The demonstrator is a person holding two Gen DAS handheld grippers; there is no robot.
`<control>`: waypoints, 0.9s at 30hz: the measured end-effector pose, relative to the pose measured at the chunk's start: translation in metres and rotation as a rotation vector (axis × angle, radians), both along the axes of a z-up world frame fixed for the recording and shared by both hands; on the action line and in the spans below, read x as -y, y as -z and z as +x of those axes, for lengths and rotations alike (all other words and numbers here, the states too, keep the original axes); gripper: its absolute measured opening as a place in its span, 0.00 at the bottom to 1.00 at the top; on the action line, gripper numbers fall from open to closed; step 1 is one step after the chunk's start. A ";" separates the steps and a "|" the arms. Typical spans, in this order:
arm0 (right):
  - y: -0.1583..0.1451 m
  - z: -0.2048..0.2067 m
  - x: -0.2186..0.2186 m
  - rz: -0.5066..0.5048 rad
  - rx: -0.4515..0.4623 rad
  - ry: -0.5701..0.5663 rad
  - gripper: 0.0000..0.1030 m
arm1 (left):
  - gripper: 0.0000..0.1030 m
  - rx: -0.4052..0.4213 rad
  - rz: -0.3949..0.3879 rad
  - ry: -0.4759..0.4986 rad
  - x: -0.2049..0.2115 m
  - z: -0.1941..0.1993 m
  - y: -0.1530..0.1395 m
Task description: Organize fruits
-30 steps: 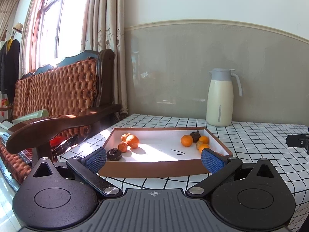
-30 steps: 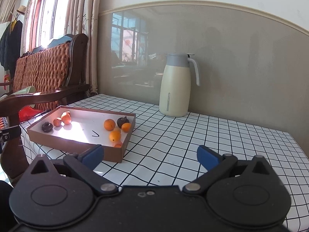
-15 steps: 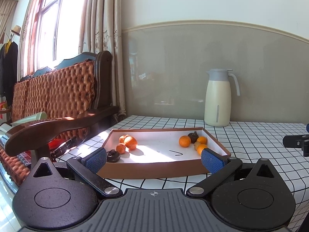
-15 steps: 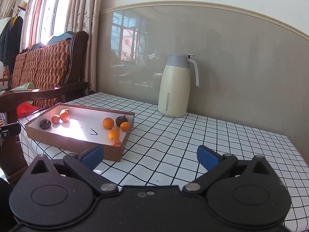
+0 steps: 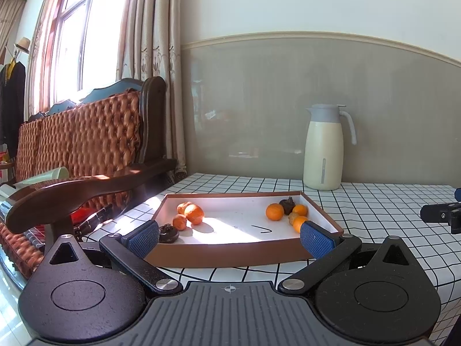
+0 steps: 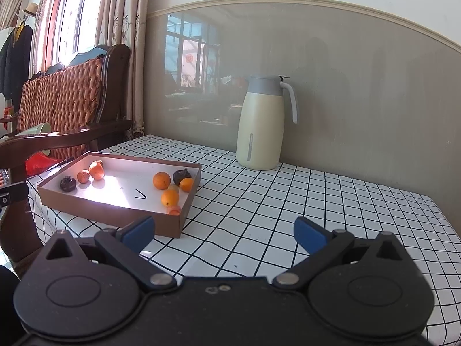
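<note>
A shallow brown tray [image 5: 230,255] sat on a checked worktop [image 6: 288,201], its long side running left to right across the left tool's view. The fruits lay inside in two clusters: oranges and one dark fruit [image 5: 168,233] at the tray's left end, and more oranges [image 5: 274,211] with another dark fruit [image 5: 287,204] at its right end. The left tool [image 5: 229,238] faced the tray squarely, just short of its near wall, fingers spread wide and holding nothing. The right tool [image 6: 224,232] was off the tray's right end, over bare worktop, also wide apart and empty, with the tray ahead and to its left. The left tool looked nearer to both clusters. A cream jug [image 5: 324,150] stood behind the tray, against the wall.
</note>
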State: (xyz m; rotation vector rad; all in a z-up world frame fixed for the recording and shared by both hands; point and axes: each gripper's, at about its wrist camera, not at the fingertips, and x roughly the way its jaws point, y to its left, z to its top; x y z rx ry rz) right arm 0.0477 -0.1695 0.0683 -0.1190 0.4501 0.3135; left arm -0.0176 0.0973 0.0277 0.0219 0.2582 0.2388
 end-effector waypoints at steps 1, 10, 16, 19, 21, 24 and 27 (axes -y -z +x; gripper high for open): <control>0.000 0.000 0.000 0.000 -0.001 0.000 0.94 | 1.00 -0.001 0.000 0.001 0.000 0.000 0.000; 0.000 0.000 -0.001 0.000 -0.006 -0.001 0.94 | 1.00 -0.005 0.004 0.005 0.002 0.000 0.000; 0.001 0.001 -0.001 0.001 -0.006 -0.001 0.94 | 1.00 -0.007 0.001 0.004 0.001 0.001 0.000; 0.001 0.001 -0.001 0.001 -0.007 -0.001 0.94 | 1.00 -0.008 0.002 0.005 0.001 0.001 0.000; 0.001 0.001 -0.001 0.001 -0.008 -0.002 0.94 | 1.00 -0.008 0.003 0.004 0.001 0.001 -0.001; 0.001 0.001 -0.001 0.000 -0.007 -0.002 0.94 | 1.00 -0.007 0.002 0.003 0.002 0.000 -0.001; 0.001 0.001 -0.001 0.000 -0.007 -0.002 0.94 | 1.00 -0.008 0.002 0.004 0.002 0.000 -0.001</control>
